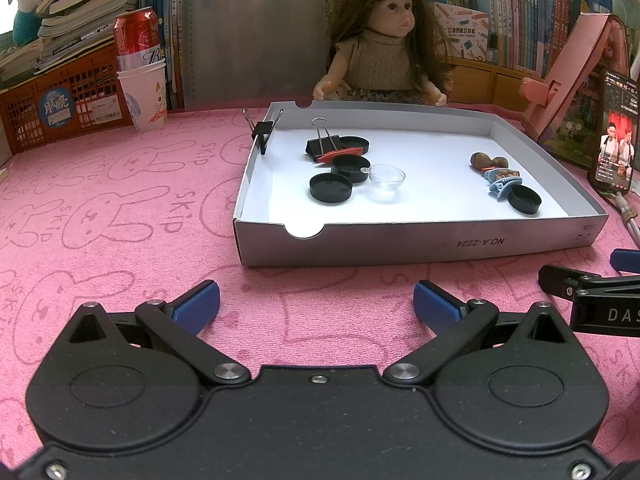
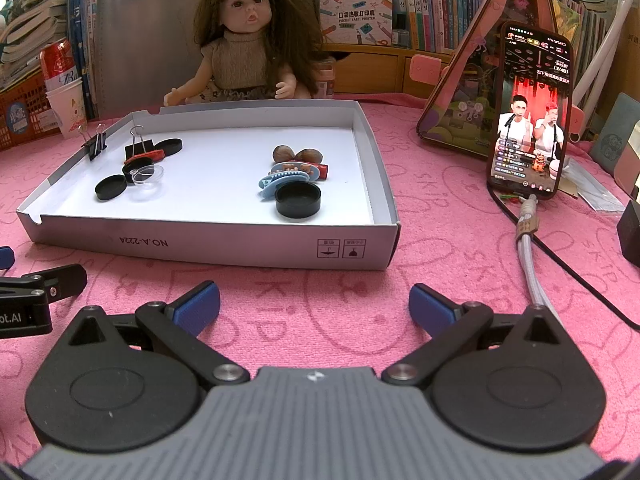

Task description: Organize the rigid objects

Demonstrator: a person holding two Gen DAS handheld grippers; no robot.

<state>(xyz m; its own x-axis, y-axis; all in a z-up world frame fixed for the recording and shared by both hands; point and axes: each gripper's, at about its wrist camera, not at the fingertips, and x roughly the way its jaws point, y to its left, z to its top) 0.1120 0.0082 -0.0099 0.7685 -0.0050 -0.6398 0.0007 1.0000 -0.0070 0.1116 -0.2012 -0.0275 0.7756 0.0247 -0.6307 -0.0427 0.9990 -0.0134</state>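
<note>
Left tool [image 1: 316, 306]: blue pads spread wide, nothing between them, low over the pink cloth in front of the tray.
Right tool [image 2: 314, 306]: pads likewise spread and empty, just beside the left tool, facing the tray's near right corner.
Tray [image 1: 400, 242]: shallow white cardboard box lid on the counter, near wall printed "NO.A-2224".
Left cluster: black binder clip [image 1: 322, 144] lying inside the tray, a red item [image 1: 340, 153] touching it, three black round lids [image 1: 331, 187] and a clear plastic cup [image 1: 386, 178] close together.
Right cluster: two brown nuts [image 2: 298, 155], a blue hair claw [image 2: 282, 178] and one black lid [image 2: 298, 199] at the front, touching the claw.
Rim clip [image 1: 262, 132]: a second binder clip clamped on the tray's left wall.
Doll [image 2: 250, 40]: seated just behind the tray.
Phone [image 2: 528, 112]: upright, screen lit, right of the tray, cable attached.
Can and paper cup [image 1: 138, 64]: at far left, well apart from the tray.
</note>
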